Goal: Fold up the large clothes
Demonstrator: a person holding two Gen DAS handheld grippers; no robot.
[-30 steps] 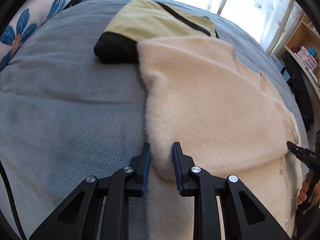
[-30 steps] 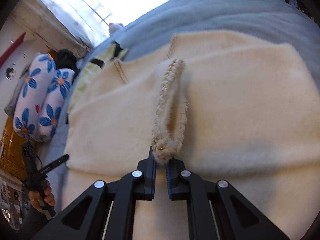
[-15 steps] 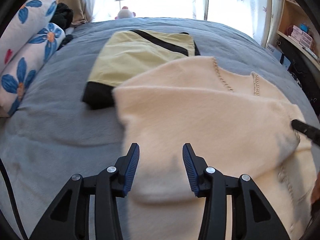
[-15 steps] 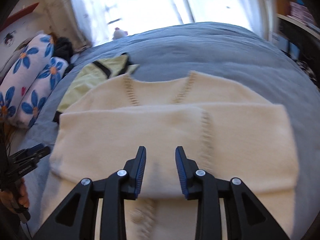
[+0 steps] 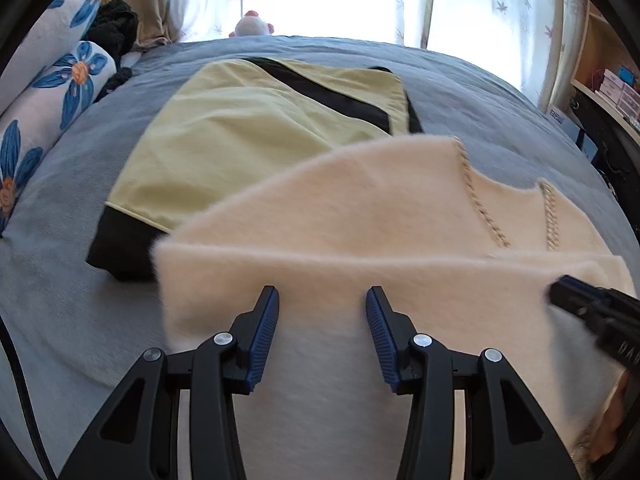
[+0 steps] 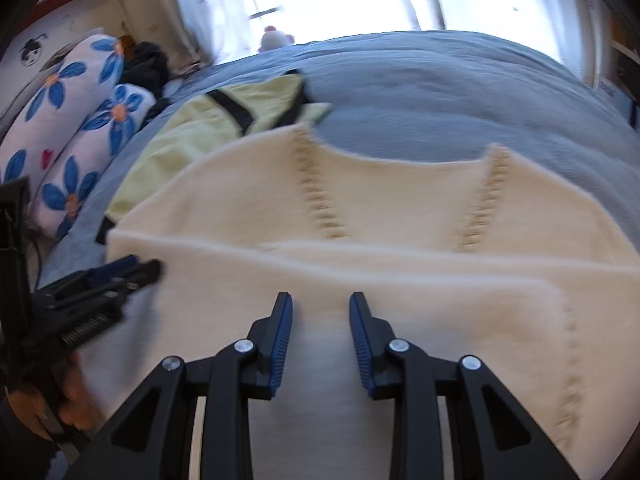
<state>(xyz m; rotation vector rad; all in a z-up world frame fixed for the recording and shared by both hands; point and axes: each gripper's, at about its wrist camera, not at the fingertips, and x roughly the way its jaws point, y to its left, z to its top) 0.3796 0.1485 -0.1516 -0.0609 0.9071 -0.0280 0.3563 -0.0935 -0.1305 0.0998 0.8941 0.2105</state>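
Note:
A fluffy cream cardigan [image 5: 360, 232] with braided trim lies on the grey bed, its sleeves folded across the body. It fills the right wrist view [image 6: 400, 216] too. My left gripper [image 5: 322, 300] is open and empty, over the cardigan's near left part. My right gripper [image 6: 320, 304] is open and empty, over the cardigan's near middle. The right gripper's tip shows at the right edge of the left wrist view [image 5: 588, 300]. The left gripper shows at the left of the right wrist view [image 6: 100, 288].
A folded yellow and black garment [image 5: 260, 128] lies just beyond the cardigan on the grey blanket [image 5: 60, 300]. Blue flowered pillows [image 5: 40, 92] line the left side. A plush toy [image 5: 252, 28] sits by the bright window. Shelves [image 5: 612, 84] stand at the right.
Both grippers let go of the cardigan and opened, the right releasing the braided trim. Both pulled back and up toward the near side. The folded sleeves now lie flat.

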